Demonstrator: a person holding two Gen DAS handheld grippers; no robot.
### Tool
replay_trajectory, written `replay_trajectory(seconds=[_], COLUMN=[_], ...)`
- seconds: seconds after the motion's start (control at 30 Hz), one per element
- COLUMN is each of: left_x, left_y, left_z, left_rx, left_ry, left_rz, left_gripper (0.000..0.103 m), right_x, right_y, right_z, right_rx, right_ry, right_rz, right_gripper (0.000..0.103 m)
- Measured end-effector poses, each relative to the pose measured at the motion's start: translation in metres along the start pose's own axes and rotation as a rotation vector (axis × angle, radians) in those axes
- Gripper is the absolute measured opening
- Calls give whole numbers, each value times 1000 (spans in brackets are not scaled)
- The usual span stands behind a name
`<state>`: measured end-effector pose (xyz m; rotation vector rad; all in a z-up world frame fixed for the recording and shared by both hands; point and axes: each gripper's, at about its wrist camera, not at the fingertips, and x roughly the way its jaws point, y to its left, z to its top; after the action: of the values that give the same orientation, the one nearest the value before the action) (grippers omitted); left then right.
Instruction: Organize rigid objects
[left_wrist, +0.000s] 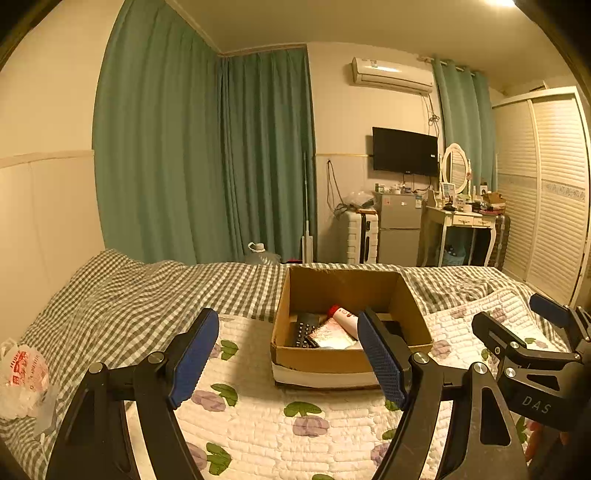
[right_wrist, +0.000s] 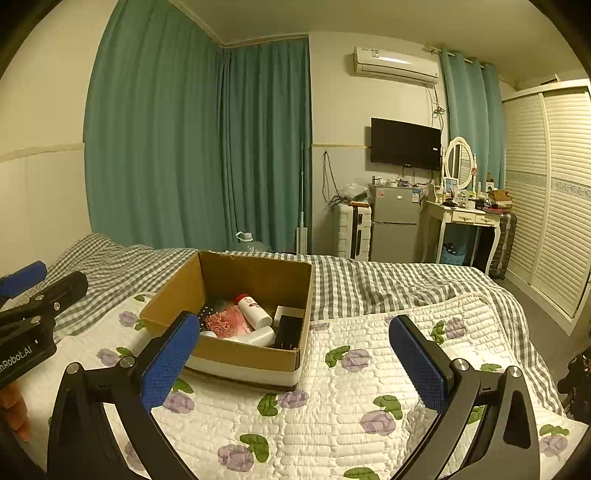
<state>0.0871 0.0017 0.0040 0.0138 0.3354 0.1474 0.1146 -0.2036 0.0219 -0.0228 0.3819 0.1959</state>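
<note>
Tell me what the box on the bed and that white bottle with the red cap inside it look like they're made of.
The box looks like plain corrugated cardboard: matte brown walls, with a white band around its base. The white bottle seems to be smooth plastic with a slight sheen and a red cap, though the blur leaves that uncertain.

The bed (right_wrist: 388, 288) wore a grey checked sheet, with a white quilt (right_wrist: 332, 413) printed with purple flowers spread over its near part. A cardboard box (right_wrist: 236, 356) sat on the quilt, at about 11 o'clock in the right wrist view, its far edge over the checked sheet. A crumpled plastic bag (left_wrist: 24, 380) lay on the sheet at 8 o'clock in the left wrist view.
</note>
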Motion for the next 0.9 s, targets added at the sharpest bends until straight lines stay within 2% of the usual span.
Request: replay_trajectory(seconds=[0.9], left_x=[5], left_y=[0], left_z=[-3], left_rx=[-11], left_ry=[40], left_rz=[1], left_gripper=[80], right_x=[2], right_y=[-4], right_z=[0], right_rx=[19], right_ry=[10], right_rz=[-24], right_gripper=[103])
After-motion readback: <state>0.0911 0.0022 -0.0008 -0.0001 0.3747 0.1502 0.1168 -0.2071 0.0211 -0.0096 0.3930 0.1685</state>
